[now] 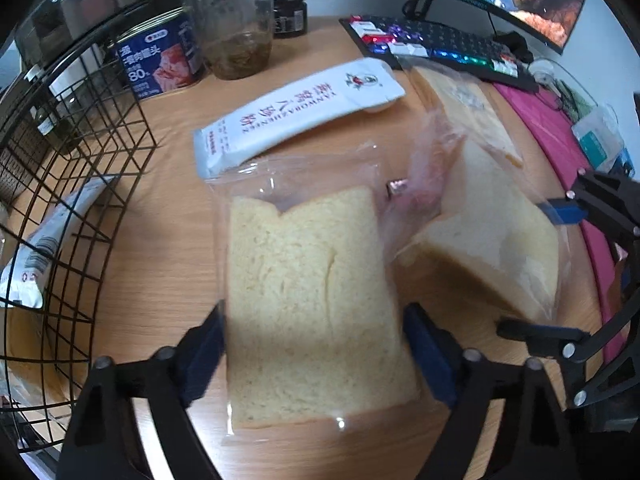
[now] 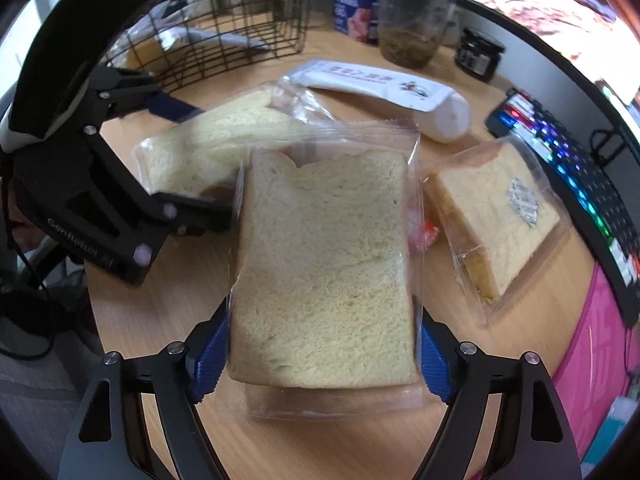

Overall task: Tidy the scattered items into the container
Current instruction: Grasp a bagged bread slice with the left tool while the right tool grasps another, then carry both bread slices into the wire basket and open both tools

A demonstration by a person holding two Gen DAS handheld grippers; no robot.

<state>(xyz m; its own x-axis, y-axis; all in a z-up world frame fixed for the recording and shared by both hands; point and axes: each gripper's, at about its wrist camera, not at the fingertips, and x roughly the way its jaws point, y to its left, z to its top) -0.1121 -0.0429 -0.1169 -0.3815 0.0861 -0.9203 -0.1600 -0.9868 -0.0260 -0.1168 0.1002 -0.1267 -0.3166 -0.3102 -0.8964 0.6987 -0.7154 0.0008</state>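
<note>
Left wrist view. The left gripper (image 1: 316, 344) has its fingers set wide and closed against the two long edges of the near slice (image 1: 312, 300), a bagged piece of bread lying just outside the wire basket (image 1: 80, 160). A pale packet (image 1: 36, 256) already sits inside the basket. A white sachet (image 1: 296, 116) lies beyond the near slice, about as far from the basket. Further from the basket, the right gripper (image 1: 532, 270) clamps the middle slice (image 1: 480, 240), which stands tilted.

Risk: the pads bear on soft bread and slippery film. Too hard a squeeze would likely crush the slice; too light a one could let the bag slide out on the lift. The basket wall stands high beside this slice, so a low carry may snag the loose bag end on the wire.

Right wrist view. The right gripper's fingers press both sides of the middle slice at its lower end only. A third slice (image 2: 496, 216) lies furthest from the basket, near the keyboard (image 2: 580, 168).

Risk: held low, the slice may droop or pivot. Both grippers work close together, and the right one's route to the basket crosses the left, so a collision seems possible.
</note>
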